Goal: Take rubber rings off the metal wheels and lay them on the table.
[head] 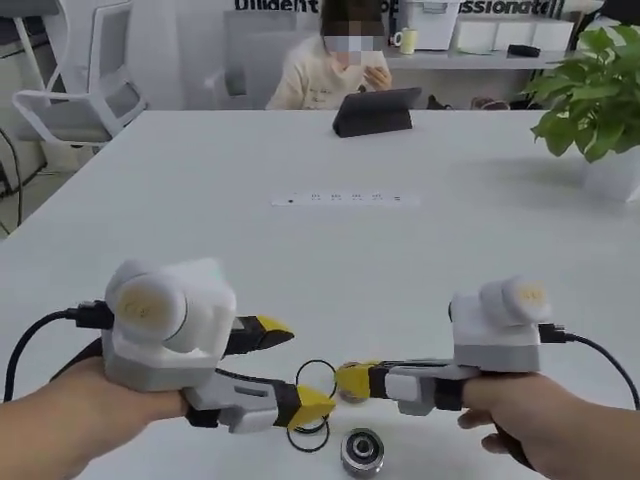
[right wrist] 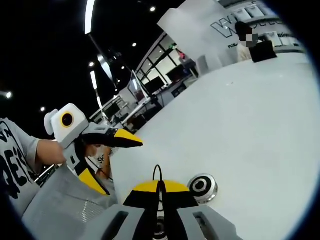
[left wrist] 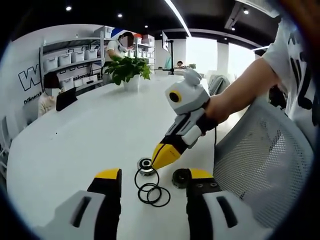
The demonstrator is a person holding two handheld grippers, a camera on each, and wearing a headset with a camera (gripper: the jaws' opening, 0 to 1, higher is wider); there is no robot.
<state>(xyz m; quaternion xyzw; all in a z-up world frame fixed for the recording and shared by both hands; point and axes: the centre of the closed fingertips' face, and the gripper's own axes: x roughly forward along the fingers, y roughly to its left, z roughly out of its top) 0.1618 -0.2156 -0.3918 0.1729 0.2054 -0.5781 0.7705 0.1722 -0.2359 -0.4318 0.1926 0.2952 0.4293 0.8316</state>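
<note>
My right gripper [head: 345, 380] [right wrist: 159, 187] is shut on a thin black rubber ring [head: 316, 361] [right wrist: 157, 172], which loops out from its yellow tips just above the white table [head: 300, 260]. A metal wheel [left wrist: 146, 166] sits right beside those tips, partly hidden in the head view. A second metal wheel [head: 362, 450] [left wrist: 181, 178] lies nearer the table's front edge. Two loose black rings [head: 310, 432] [left wrist: 154, 194] lie flat on the table. My left gripper [head: 303, 366] [left wrist: 155, 173] stands open, its jaws on either side of the rings, holding nothing.
Across the table, a person sits behind a dark tablet [head: 375, 110]. A potted plant [head: 590, 90] stands at the far right. A white power strip [head: 345, 198] lies mid-table. A white chair [head: 70, 100] stands at the far left.
</note>
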